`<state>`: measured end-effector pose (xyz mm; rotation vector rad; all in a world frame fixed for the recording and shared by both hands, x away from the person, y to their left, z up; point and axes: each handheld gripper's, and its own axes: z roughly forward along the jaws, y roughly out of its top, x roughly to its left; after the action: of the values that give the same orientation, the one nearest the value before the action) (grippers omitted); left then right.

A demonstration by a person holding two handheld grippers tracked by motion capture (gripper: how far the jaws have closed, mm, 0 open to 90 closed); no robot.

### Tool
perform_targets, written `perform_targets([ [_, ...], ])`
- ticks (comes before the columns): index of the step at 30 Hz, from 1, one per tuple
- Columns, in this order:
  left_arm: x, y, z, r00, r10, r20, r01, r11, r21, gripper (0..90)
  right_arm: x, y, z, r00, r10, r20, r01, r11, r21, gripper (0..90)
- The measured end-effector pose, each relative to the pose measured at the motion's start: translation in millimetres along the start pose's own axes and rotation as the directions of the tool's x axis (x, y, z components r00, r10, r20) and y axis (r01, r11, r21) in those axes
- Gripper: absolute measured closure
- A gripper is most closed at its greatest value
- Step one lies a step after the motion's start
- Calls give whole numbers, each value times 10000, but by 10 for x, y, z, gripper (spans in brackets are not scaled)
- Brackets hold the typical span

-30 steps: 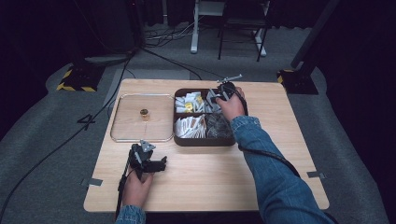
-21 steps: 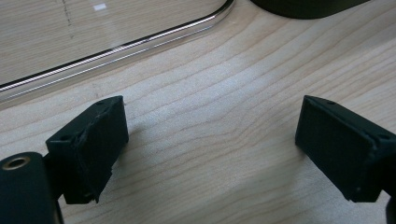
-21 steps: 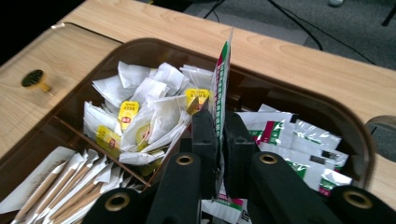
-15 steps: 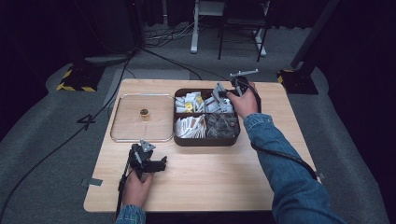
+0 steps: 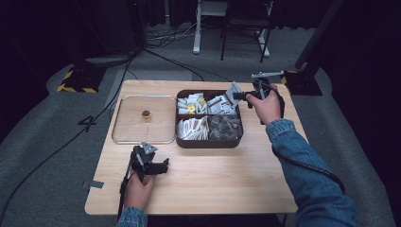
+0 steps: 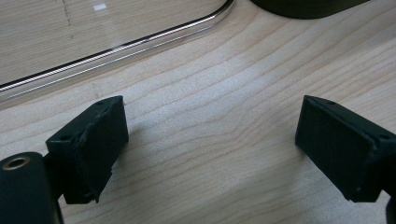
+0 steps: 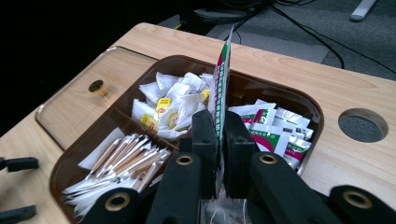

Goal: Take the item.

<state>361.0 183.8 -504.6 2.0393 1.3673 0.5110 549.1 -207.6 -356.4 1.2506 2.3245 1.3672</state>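
Observation:
A dark brown compartment box (image 5: 208,143) stands mid-table with several kinds of packets in it. My right gripper (image 5: 239,96) hovers over the box's far right corner, shut on a white sachet with green and red print (image 5: 233,91). In the right gripper view the sachet (image 7: 222,74) stands upright on edge between the shut jaws of my right gripper (image 7: 220,126), above the box (image 7: 163,60). My left gripper (image 5: 161,166) rests on the table near the front left. Its jaws are wide apart with bare wood between them, as the left gripper view (image 6: 210,154) shows.
A clear flat lid (image 5: 127,127) with a small gold knob (image 5: 145,113) lies left of the box; its rim (image 6: 140,44) runs just beyond my left gripper. A round hole (image 7: 363,125) is cut in the table right of the box. Cables trail from both grippers.
My right gripper has risen out of the box and drawn back to the right with the sachet in its jaws. The left gripper has stayed put.

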Motion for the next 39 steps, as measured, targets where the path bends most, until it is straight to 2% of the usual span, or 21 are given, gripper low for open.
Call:
perform_targets([
  [10, 0, 0, 0, 10000, 3, -1, -3, 10000, 0, 99, 16, -89, -360, 9989, -42, -474, 37, 9999, -104, 859],
  [23, -1, 4, 5, 10000, -32, 5, 32, 10000, -16, 98, 1, -279, -720, 9984, -306, -476, 308, 9995, 36, 858],
  [27, -2, 6, 6, 10000, -38, -2, 38, 10000, -5, 98, -53, -368, -817, 9987, -420, -278, 426, 9989, 211, 858],
  [39, -3, 6, 6, 10000, -42, -13, 42, 10000, -4, 99, -253, -734, -982, 9998, 157, -140, -150, 9986, 499, 858],
])
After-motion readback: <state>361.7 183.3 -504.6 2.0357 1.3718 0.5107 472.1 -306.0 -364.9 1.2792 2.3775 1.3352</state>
